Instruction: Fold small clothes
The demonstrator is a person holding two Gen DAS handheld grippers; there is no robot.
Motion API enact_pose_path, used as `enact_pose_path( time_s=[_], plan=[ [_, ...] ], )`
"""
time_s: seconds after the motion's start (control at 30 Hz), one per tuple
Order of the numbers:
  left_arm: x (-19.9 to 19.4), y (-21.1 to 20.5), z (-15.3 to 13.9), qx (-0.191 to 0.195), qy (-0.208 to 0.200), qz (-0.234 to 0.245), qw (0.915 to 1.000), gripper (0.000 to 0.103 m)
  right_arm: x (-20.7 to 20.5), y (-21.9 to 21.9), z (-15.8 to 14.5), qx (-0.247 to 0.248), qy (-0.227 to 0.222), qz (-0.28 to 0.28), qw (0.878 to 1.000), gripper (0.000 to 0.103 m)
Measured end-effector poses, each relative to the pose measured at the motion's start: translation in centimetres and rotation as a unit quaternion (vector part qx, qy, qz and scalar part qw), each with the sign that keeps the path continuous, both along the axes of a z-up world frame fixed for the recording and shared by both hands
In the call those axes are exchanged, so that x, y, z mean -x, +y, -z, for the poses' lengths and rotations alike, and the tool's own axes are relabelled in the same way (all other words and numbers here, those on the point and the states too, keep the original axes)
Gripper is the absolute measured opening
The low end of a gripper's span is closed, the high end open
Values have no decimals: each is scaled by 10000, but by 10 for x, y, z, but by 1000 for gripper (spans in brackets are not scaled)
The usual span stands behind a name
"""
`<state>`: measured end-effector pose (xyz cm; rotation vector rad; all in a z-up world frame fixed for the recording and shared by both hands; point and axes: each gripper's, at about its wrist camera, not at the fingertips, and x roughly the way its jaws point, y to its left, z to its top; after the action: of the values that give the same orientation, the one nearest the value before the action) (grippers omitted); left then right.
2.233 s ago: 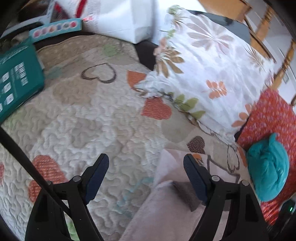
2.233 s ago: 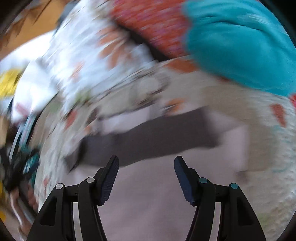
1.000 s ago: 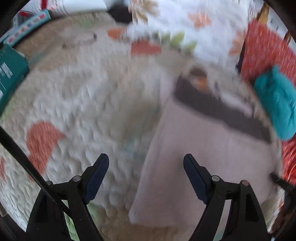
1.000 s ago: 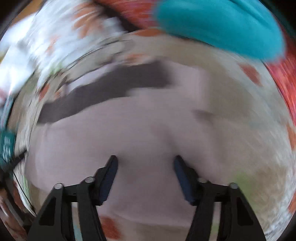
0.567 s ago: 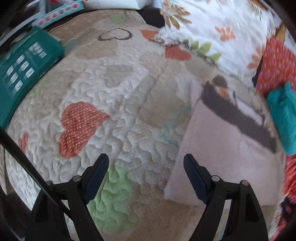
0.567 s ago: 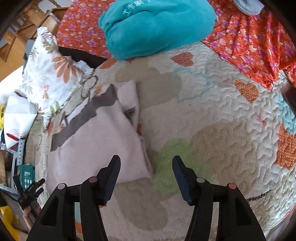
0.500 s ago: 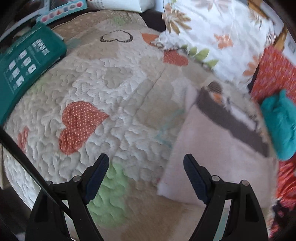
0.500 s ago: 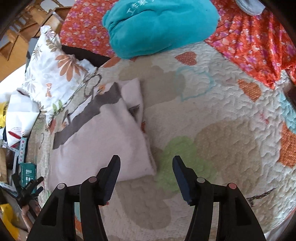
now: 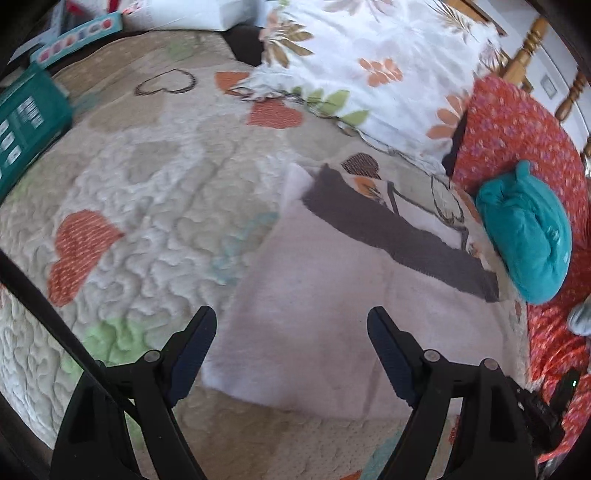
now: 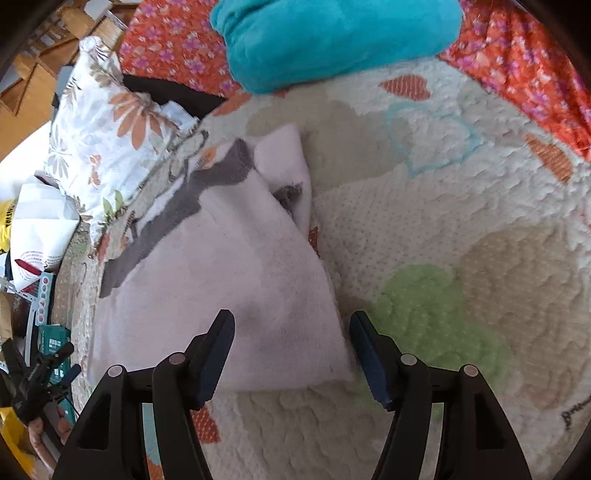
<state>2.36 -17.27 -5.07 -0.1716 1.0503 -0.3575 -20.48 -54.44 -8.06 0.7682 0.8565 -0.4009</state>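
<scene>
A folded pale pink fleece garment [image 9: 332, 306] with a dark grey band [image 9: 391, 229] lies flat on the quilted bedspread [image 9: 147, 206]. My left gripper [image 9: 291, 350] is open and empty, above the garment's near left edge. In the right wrist view the same garment [image 10: 221, 288] lies at the left centre. My right gripper [image 10: 291, 354] is open and empty, over the garment's near right corner. The left gripper [image 10: 40, 373] also shows at the lower left edge there.
A teal folded garment [image 9: 528, 240] lies on an orange flowered cloth [image 9: 517, 129] at the right. A white flowered pillow [image 9: 369, 62] lies beyond the pink garment. A green box [image 9: 26, 122] and a white bag [image 9: 192, 11] sit at the far left.
Both grippers have come back closer to the folded pink garment after pulling away from it. The garment lies still, both grippers stay open.
</scene>
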Motion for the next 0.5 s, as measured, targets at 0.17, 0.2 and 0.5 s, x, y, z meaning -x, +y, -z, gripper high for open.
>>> enact_pose_path(
  time_s=[0.17, 0.2, 0.5],
  plan=[
    [2, -27, 15, -415, -12, 282, 9987, 83, -13, -2, 2, 44, -119, 26, 9999, 76],
    [0, -30, 18, -482, 13, 310, 9984, 83, -15, -4, 3, -11, -180, 66, 9998, 77],
    [-9, -38, 24, -543, 148, 324, 9979, 83, -29, -3, 3, 224, -209, 101, 9995, 70]
  ],
)
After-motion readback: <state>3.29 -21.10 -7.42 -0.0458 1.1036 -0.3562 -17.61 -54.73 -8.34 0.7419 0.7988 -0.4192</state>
